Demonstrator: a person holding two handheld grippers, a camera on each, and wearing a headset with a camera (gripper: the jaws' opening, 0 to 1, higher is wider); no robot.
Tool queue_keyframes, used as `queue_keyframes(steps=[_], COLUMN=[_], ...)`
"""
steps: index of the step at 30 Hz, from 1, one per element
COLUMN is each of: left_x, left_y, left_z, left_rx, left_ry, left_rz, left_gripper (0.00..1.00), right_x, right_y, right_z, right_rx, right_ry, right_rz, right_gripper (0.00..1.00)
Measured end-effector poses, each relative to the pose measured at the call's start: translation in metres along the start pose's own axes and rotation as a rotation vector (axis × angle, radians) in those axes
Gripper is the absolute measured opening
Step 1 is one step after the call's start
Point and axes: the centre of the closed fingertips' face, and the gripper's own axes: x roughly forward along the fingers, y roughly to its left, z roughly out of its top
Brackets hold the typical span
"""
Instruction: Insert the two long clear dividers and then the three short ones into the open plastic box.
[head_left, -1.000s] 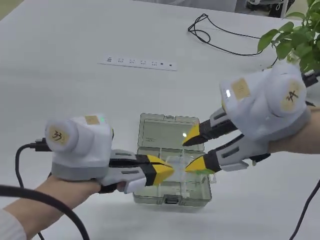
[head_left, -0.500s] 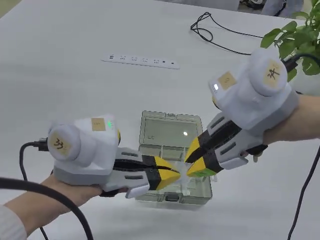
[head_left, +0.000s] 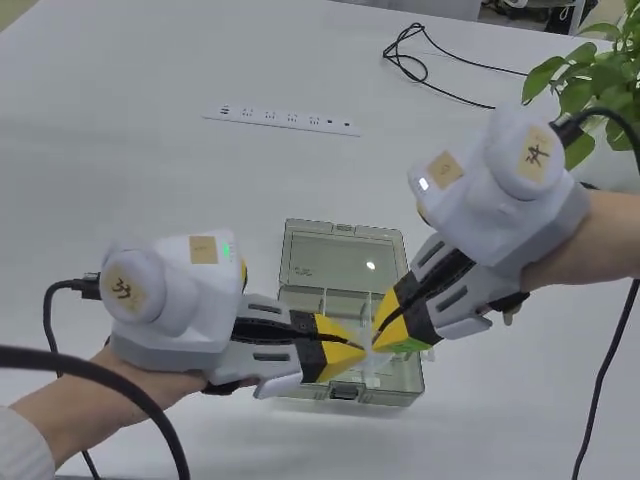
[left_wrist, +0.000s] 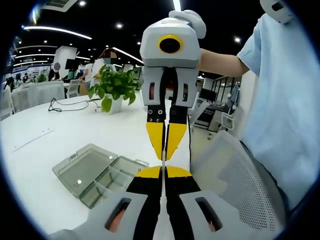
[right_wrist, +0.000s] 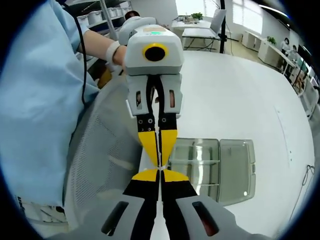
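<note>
Because the clear divider is thin and turned edge-on in both gripper views, it reads there only as a fine line between the yellow jaw tips. It is held in the air, above the near right part of the open plastic box, and does not touch the box.

The divider's long axis runs from one set of tips to the other. In the head view this is roughly left to right, along the box's front wall and parallel to the hinge line. Whether it is a long or a short divider cannot be determined.

The left gripper pinches one end with its jaws pressed together on the sheet. The right gripper pinches the opposite end in the same way. The two sets of tips face each other, just apart.

The tray lies directly below the tips. The lid lies flat behind the tray on the white table. Partition lines show inside the tray, but their number is unclear.

The coming move is judged to be a straight descent. Both ends must stay level and line up with the wall slots, and neither gripper is clearly nearer the tray.
</note>
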Motion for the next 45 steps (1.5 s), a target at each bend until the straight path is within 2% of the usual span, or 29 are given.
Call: queue_keyframes(steps=[4,10,15,21,28,33,35,39,45], left_x=[0.0,-0.002,-0.008,-0.019,-0.03,-0.035,-0.037,-0.041,-0.046], left_y=[-0.001,0.004,0.017,0.031,0.04,0.046,0.048,0.053,0.055], left_z=[0.0,-0.001,-0.01,-0.02,-0.028,-0.031,-0.034,-0.037,-0.041], left_rx=[-0.01,-0.026,-0.033,-0.058,-0.075,-0.086,-0.089,-0.107,-0.125], left_ry=[0.003,0.01,0.042,0.06,0.071,0.078,0.085,0.088,0.089], left_rz=[-0.004,0.028,0.097,0.173,0.233,0.272,0.291,0.326,0.343], left_gripper=[0.0,0.0,0.24,0.43,0.63,0.77,0.86,1.0,1.0], right_x=[0.0,-0.001,-0.007,-0.012,-0.011,-0.01,-0.008,-0.006,-0.001], right_y=[0.001,-0.002,-0.012,-0.027,-0.035,-0.043,-0.046,-0.048,-0.053], right_z=[0.0,0.001,-0.006,-0.021,-0.03,-0.041,-0.049,-0.053,-0.063], right_rx=[0.001,0.021,0.04,0.068,0.091,0.099,0.091,0.1,0.098], right_ry=[0.002,0.005,0.038,0.091,0.113,0.155,0.19,0.197,0.23], right_rz=[0.005,-0.008,-0.045,-0.088,-0.101,-0.116,-0.124,-0.119,-0.121], right_gripper=[0.02,0.02,0.02,0.02,0.02,0.02,0.02,0.02,0.02])
